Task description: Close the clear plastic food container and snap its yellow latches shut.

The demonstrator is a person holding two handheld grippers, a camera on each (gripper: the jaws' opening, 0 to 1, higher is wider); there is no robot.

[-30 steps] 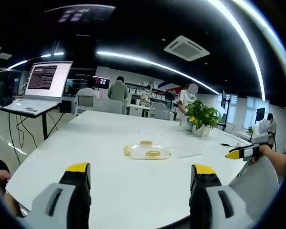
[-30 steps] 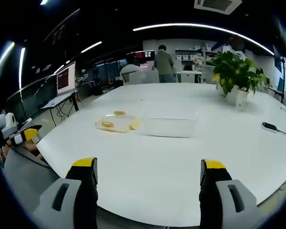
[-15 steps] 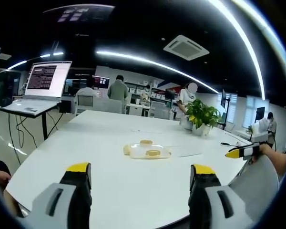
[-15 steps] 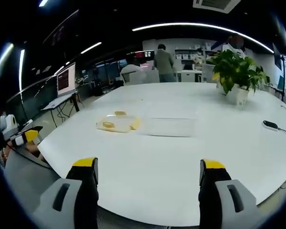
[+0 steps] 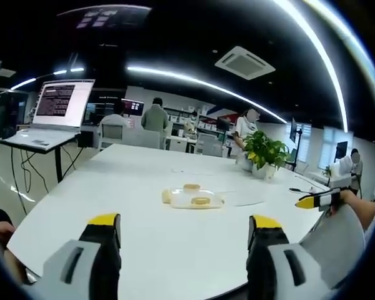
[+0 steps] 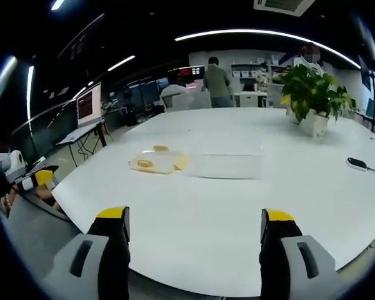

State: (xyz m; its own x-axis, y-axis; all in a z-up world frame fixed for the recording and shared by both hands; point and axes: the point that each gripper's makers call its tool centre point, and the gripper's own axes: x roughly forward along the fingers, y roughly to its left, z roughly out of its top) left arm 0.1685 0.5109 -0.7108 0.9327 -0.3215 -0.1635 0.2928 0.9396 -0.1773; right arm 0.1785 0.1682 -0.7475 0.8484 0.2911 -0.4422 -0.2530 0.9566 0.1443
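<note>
Jaws of both hand-held grippers (image 5: 182,234) (image 6: 194,228) gape wide, hovering short of the container (image 6: 157,162).

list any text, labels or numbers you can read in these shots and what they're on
None can be read.
Laptop screen: rows of dark text on white, too small and blurred to read.
Wall monitor behind the table: red and dark patches, no legible characters.
Clear plastic food container and its lid with yellow latches: no label visible.
</note>
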